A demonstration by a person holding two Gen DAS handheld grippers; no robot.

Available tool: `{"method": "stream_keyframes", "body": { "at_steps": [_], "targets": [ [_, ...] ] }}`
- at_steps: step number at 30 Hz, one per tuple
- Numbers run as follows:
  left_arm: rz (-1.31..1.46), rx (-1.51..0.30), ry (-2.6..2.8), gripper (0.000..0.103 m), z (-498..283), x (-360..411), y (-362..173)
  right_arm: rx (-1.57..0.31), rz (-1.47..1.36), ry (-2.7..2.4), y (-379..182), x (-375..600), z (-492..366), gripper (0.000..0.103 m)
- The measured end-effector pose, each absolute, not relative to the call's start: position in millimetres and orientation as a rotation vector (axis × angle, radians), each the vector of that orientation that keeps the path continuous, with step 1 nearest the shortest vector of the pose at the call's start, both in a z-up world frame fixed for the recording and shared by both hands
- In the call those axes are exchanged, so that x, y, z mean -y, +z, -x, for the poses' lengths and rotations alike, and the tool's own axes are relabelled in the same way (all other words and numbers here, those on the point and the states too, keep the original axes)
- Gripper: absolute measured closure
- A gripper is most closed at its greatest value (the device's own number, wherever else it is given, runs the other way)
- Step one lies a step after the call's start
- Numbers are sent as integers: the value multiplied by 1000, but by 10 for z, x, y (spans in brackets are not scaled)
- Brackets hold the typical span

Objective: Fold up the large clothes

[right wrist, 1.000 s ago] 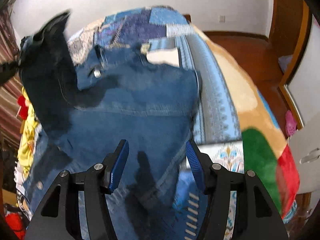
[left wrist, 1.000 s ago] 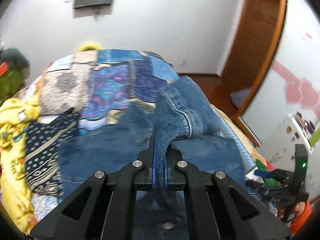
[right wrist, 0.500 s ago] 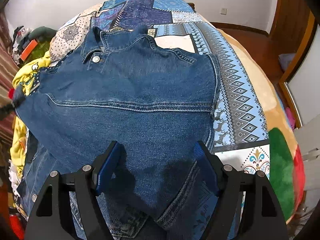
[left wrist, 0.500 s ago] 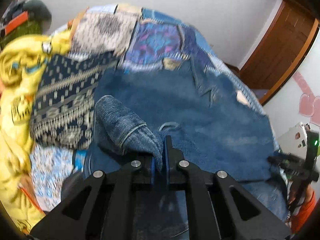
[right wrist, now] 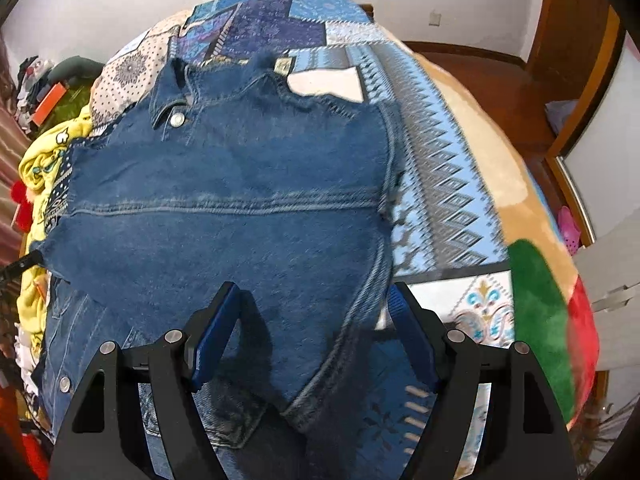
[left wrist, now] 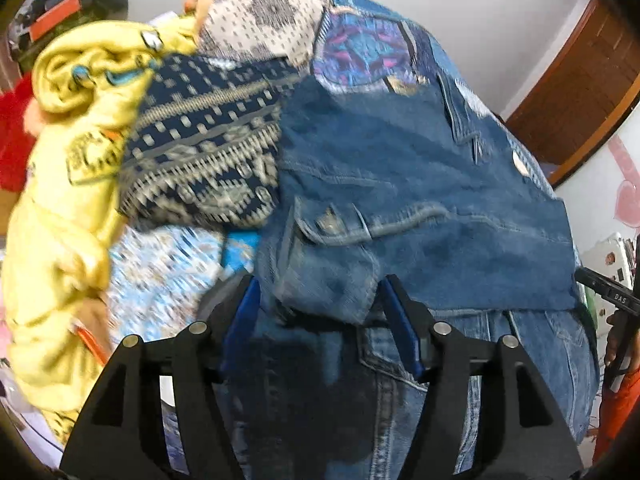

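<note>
Right wrist view shows you the patchwork bed point(right wrist: 436, 184) with the denim jacket point(right wrist: 248, 208) spread flat, collar far. Only the left wrist view shows the yellow garment point(left wrist: 68, 184) beside it. Your left gripper point(left wrist: 318, 312) and right gripper point(right wrist: 312, 320) both gape apart, empty, over denim.

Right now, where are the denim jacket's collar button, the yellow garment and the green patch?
collar button point(right wrist: 176, 119), right wrist view, on its metal face.
yellow garment point(left wrist: 72, 216), left wrist view, on its crumpled middle.
green patch point(right wrist: 538, 300), right wrist view, on its middle.
</note>
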State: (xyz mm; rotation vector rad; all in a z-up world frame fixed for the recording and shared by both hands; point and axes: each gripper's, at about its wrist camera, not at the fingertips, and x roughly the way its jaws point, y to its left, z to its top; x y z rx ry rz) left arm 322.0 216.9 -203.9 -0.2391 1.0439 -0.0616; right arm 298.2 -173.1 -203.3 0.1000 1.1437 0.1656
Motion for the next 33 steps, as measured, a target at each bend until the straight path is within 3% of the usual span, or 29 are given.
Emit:
{"method": "stream_keyframes", "body": {
  "at_steps": [6,15,17,19,21,23,25,29,33],
  "targets": [
    [268,-1031,-12,40,-3699,-2463,-1975,-1101,-124,141,-1950,1895,-3174,30],
    [347,-1114,-43,40,-4523,-2581,-2380,-1162,-264,172,-2252,2181,-3677,30],
    [354,-1121,-42,40,-4648,-2589,-2455,-1160,-281,193,-2293,2181,-3746,36],
    [355,-1121,-33,40,-4771,-2603,-2518,-1155,-283,208,-2324,2154,-3826,48],
    [357,-1118,-42,47,-4855,-2611,-2555,-1145,-295,220,-2346,2144,-3900,59],
    [366,-1112,-63,63,-4922,-2613,-2573,-1124,-308,207,-2365,2150,-3952,66],
    [393,-1091,-69,76,-4953,-2624,-2556,-1093,-311,179,-2386,2181,-4004,85],
    [364,-1060,-53,90,-4944,-2563,-2461,-1078,-348,190,-2386,2211,-4144,89],
    [313,-1016,-26,95,-4866,-2527,-2240,-1029,-229,204,-2139,2059,-4281,89]
  ]
}}
